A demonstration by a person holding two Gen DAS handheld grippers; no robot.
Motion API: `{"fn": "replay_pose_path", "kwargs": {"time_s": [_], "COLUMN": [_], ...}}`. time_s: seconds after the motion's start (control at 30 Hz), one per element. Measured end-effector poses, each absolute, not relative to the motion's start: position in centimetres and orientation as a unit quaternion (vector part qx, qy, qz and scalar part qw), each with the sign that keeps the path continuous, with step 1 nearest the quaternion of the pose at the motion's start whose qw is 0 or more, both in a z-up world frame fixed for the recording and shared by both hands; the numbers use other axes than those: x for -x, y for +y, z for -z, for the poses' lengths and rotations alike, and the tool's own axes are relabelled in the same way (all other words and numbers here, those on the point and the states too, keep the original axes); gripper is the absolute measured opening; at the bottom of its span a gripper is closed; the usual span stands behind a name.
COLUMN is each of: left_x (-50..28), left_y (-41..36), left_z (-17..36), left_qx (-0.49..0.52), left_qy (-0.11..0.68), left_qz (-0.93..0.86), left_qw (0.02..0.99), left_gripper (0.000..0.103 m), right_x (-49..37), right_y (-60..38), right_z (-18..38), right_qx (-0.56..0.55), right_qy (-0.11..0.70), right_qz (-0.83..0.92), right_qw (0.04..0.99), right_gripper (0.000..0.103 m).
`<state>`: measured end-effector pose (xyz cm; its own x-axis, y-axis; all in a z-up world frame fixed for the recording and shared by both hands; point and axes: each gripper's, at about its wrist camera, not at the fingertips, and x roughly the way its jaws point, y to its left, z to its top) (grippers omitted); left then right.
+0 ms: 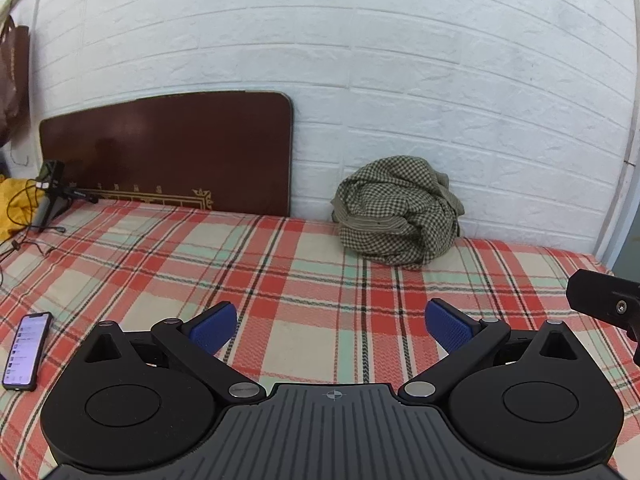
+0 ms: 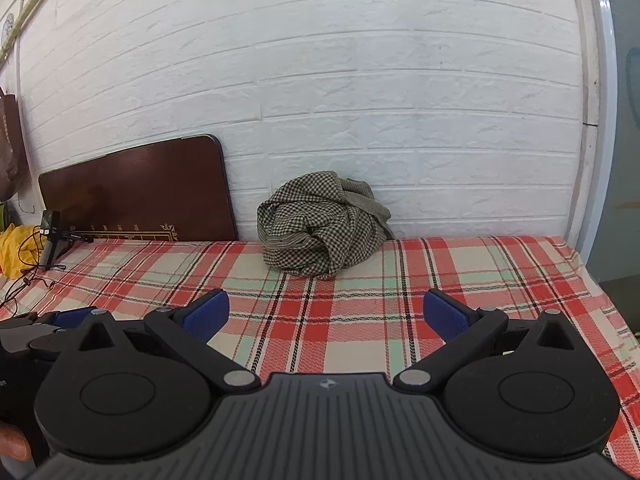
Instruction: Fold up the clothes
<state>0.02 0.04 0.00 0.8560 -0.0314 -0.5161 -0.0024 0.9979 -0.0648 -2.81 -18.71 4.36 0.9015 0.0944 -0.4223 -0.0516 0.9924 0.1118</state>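
A crumpled green-and-cream checked garment (image 1: 398, 210) (image 2: 322, 226) lies in a heap against the white brick wall at the far side of the plaid-covered bed (image 1: 280, 264) (image 2: 360, 292). My left gripper (image 1: 330, 326) is open above the bedcover, well short of the garment, its blue pads (image 1: 214, 326) wide apart with nothing between them. My right gripper (image 2: 326, 316) is likewise open and empty, also short of the heap. In the left wrist view, part of the right gripper (image 1: 604, 304) shows at the right edge. A blue pad of the left gripper (image 2: 72, 317) shows at the left of the right wrist view.
A dark brown board (image 1: 172, 152) (image 2: 136, 196) leans on the wall at the back left. A phone (image 1: 28, 350) with a lit screen lies on the bedcover at the left. A small black stand with cables (image 1: 50, 196) (image 2: 52, 240) and yellow cloth (image 1: 16, 208) sit at the far left. The bed's edge (image 2: 600, 280) is at the right.
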Motion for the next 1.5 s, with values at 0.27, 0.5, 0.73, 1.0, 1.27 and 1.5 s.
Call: {"fn": "replay_pose_path", "kwargs": {"time_s": [0.27, 0.5, 0.73, 1.0, 1.27, 1.5], "left_x": [-0.7, -0.6, -0.3, -0.4, -0.5, -0.6], "left_y": [1.0, -0.2, 0.0, -0.5, -0.2, -0.6], "left_z": [0.0, 0.1, 0.0, 0.1, 0.3, 0.2], "left_qx": [0.05, 0.049, 0.039, 0.022, 0.032, 0.02], "left_qy": [0.27, 0.27, 0.259, 0.247, 0.256, 0.258], "left_qz": [0.034, 0.03, 0.032, 0.027, 0.029, 0.026], "left_qw": [0.961, 0.961, 0.964, 0.968, 0.966, 0.965], "left_gripper": [0.103, 0.103, 0.103, 0.103, 0.103, 0.103], "right_x": [2.7, 2.5, 2.6, 2.3, 1.9, 1.8], "right_y": [-19.1, -19.4, -19.5, -19.4, -19.4, -19.3], "right_z": [-3.9, -3.5, -3.4, -3.7, -4.0, -4.3], "right_qx": [-0.048, -0.052, -0.055, -0.051, -0.052, -0.049], "right_qy": [0.22, 0.22, 0.224, 0.235, 0.243, 0.249], "right_qz": [-0.035, -0.04, -0.046, -0.041, -0.04, -0.04], "right_qw": [0.974, 0.973, 0.972, 0.97, 0.968, 0.966], "right_gripper": [0.103, 0.103, 0.103, 0.103, 0.103, 0.103]}}
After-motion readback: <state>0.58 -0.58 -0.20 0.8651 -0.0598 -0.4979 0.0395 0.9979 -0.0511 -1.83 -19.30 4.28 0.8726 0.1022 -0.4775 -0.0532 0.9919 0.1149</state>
